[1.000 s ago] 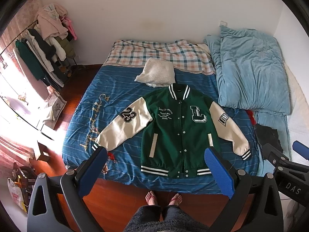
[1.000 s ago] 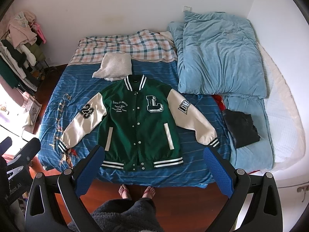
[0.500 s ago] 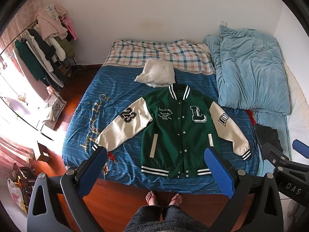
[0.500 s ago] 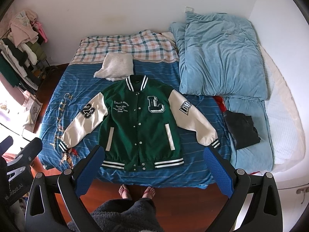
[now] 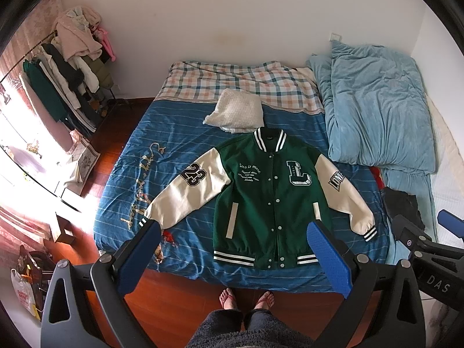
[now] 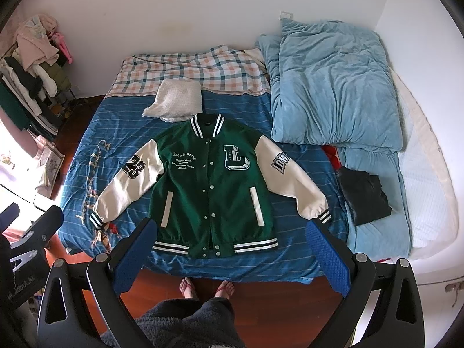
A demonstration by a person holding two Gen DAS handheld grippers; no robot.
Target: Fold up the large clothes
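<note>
A green varsity jacket (image 5: 266,197) with cream sleeves lies flat, front up and buttoned, on the blue striped bed cover (image 5: 121,179); it also shows in the right wrist view (image 6: 211,185). Both sleeves spread outward and its striped hem is near the bed's front edge. My left gripper (image 5: 232,255) is open and empty, held high above the hem. My right gripper (image 6: 232,255) is open and empty, also high above the hem. The right gripper's body shows at the right edge of the left wrist view (image 5: 429,249).
A white folded towel (image 5: 235,113) lies just beyond the jacket's collar. A light blue duvet (image 5: 377,110) is piled on the right, with a black garment (image 6: 362,197) below it. A clothes rack (image 5: 66,81) stands at left. The person's feet (image 5: 246,298) stand on the wood floor.
The right wrist view has shifted slightly, with the jacket a little more to the right and lower. The left view is nearly unchanged. Both grippers stay open.
</note>
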